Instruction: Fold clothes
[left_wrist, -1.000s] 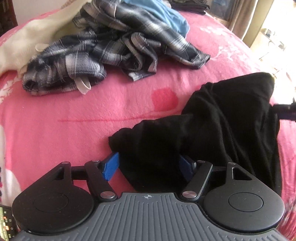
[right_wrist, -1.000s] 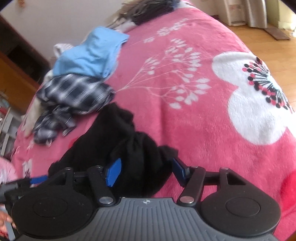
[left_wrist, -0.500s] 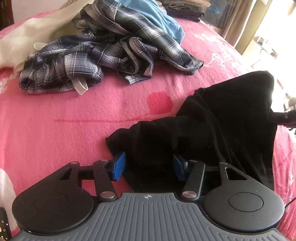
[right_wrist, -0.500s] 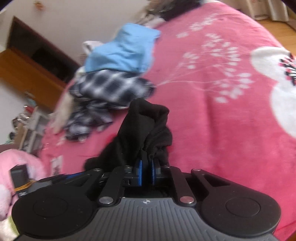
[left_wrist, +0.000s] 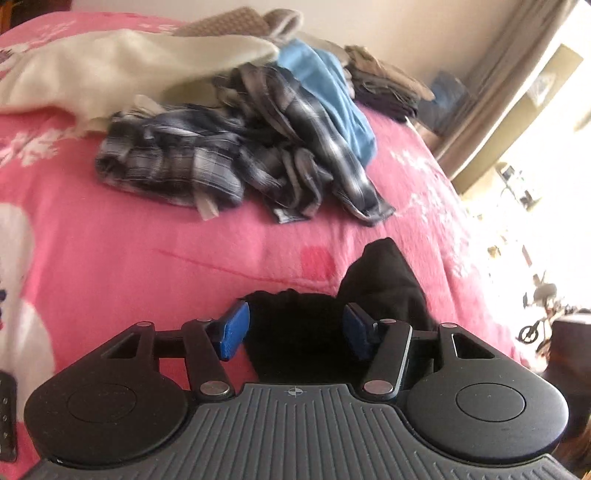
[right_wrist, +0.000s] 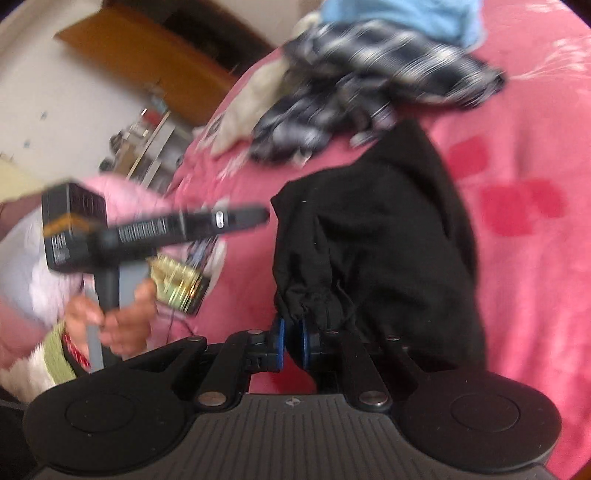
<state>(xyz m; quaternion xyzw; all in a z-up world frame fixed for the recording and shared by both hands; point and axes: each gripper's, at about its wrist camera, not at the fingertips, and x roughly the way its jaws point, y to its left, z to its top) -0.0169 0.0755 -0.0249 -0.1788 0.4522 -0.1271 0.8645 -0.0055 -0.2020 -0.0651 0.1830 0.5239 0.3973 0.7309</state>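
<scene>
A black garment (left_wrist: 388, 284) lies crumpled on the pink bedspread (left_wrist: 147, 266). My left gripper (left_wrist: 295, 328) has a thick bunch of it between its blue pads (left_wrist: 236, 328), which press on both sides, so it is shut on the cloth. In the right wrist view the garment (right_wrist: 380, 240) hangs in folds above the bed. My right gripper (right_wrist: 291, 343) is shut on a gathered hem of it, the pads nearly touching. The left gripper (right_wrist: 255, 218) shows there side-on, held by a hand (right_wrist: 122, 317), its tip at the garment's left edge.
Behind the black garment lie a crumpled plaid shirt (left_wrist: 229, 158), a blue garment (left_wrist: 332, 96) and a cream one (left_wrist: 110, 74). A stack of dark folded clothes (left_wrist: 388, 92) sits at the bed's far edge. A curtain (left_wrist: 498, 92) and a bright window stand to the right.
My right gripper went from open around the black cloth to shut on its hem, then swung left. My left jaws narrowed onto the cloth and rose. The garment is now bunched and partly lifted.
</scene>
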